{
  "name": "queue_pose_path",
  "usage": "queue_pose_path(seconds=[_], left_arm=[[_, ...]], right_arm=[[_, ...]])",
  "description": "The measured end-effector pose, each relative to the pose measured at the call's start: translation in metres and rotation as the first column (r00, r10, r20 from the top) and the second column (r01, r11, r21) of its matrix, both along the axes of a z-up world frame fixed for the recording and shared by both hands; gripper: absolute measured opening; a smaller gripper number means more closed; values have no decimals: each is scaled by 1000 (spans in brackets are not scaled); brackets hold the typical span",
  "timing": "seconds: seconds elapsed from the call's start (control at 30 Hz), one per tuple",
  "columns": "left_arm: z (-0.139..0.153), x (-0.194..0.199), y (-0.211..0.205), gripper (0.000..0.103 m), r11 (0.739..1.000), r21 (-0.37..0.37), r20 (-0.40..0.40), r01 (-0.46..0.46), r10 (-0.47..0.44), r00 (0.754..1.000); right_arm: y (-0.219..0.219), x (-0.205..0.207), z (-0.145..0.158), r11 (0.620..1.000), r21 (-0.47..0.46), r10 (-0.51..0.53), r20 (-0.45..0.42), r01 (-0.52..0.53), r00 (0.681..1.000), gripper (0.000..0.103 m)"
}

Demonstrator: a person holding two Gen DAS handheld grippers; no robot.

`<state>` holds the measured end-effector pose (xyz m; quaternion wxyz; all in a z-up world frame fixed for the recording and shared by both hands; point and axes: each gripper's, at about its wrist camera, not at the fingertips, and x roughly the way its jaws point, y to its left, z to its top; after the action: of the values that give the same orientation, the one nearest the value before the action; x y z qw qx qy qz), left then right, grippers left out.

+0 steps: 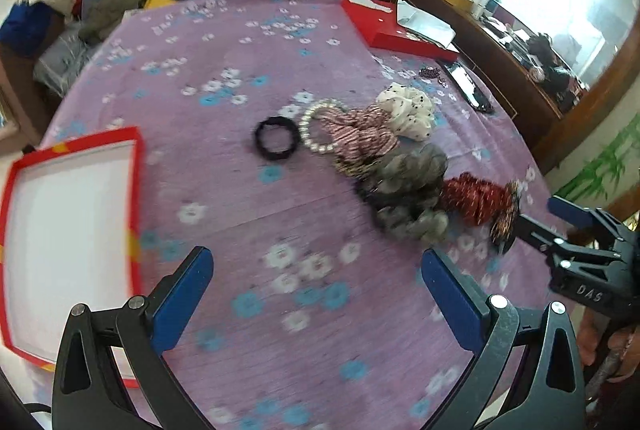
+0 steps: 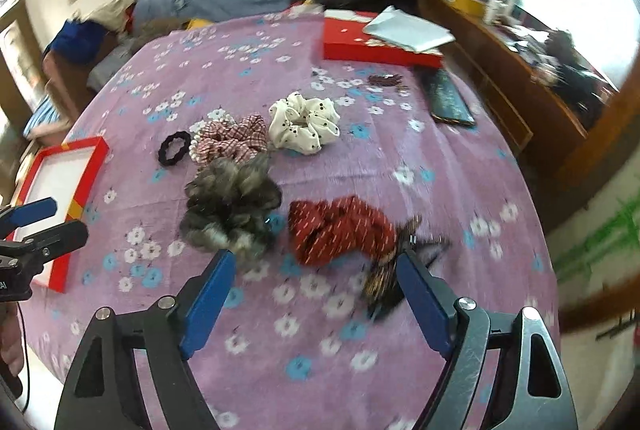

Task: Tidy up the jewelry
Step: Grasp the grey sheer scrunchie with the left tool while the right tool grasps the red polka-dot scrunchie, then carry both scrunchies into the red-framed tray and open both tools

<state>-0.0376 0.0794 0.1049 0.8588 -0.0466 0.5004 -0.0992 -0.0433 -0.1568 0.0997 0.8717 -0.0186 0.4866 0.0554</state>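
Several hair ties lie on the purple flowered cloth: a black tie (image 1: 276,155), a pearl bracelet (image 1: 306,121), a pink plaid scrunchie (image 2: 232,139), a white dotted one (image 2: 320,129), a grey furry one (image 2: 230,205) and a red one (image 2: 340,226). A brown patterned bow (image 2: 380,282) lies against the inner side of my right gripper's (image 2: 316,270) right finger. That gripper is open, its pads pressing on nothing. My left gripper (image 1: 316,270) is open over bare cloth, in front of the pile. An open red box (image 1: 136,189) with a white inside sits left of it.
A red lid (image 2: 372,49) with white paper on it lies at the back right. Near it are a dark beaded bracelet (image 2: 384,79) and a dark flat case (image 2: 448,101). Bedding and boxes crowd the far edge; a wooden cabinet stands on the right.
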Motion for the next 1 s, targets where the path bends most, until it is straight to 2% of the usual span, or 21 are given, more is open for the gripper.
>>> queue_pose_path(seconds=[0.13,0.37,0.43,0.5,0.57,0.63,0.67,0.7,0.8,1.0], left_arm=[[-18,23,-24,103,1000,-20,-48,-12,11,999],[-51,53,-50,100,998,-53,-125,-39,32,992],[-58,59,-55,93,996,-69,-146,-49,39,989],[-65,65,-59,76,994,-93,-174,-54,37,984],[-73,69,-63,65,993,-107,-199,-53,31,979],[-78,70,-68,44,992,-113,-212,-47,22,977],[-81,70,-71,23,993,-112,-220,-41,15,975],[-82,70,-73,18,993,-107,-227,-40,15,974],[-73,65,-73,14,991,-125,-203,-41,15,979],[-31,40,-51,14,985,-165,-129,-52,31,991]], right_arm=[[-14,33,-18,998,25,59,-65,-58,996,85],[-19,63,-48,988,39,155,-144,-151,977,83],[-21,68,-57,986,47,165,-170,-159,972,79],[-23,71,-64,985,56,170,-188,-162,967,76],[-24,71,-67,984,48,177,-191,-171,965,71],[-23,71,-69,983,44,186,-192,-181,964,60],[-22,71,-70,981,44,192,-196,-187,962,48],[-22,71,-71,981,47,196,-203,-190,959,38],[-24,70,-70,981,59,191,-200,-183,961,25],[-22,65,-49,984,96,163,-151,-150,975,21]])
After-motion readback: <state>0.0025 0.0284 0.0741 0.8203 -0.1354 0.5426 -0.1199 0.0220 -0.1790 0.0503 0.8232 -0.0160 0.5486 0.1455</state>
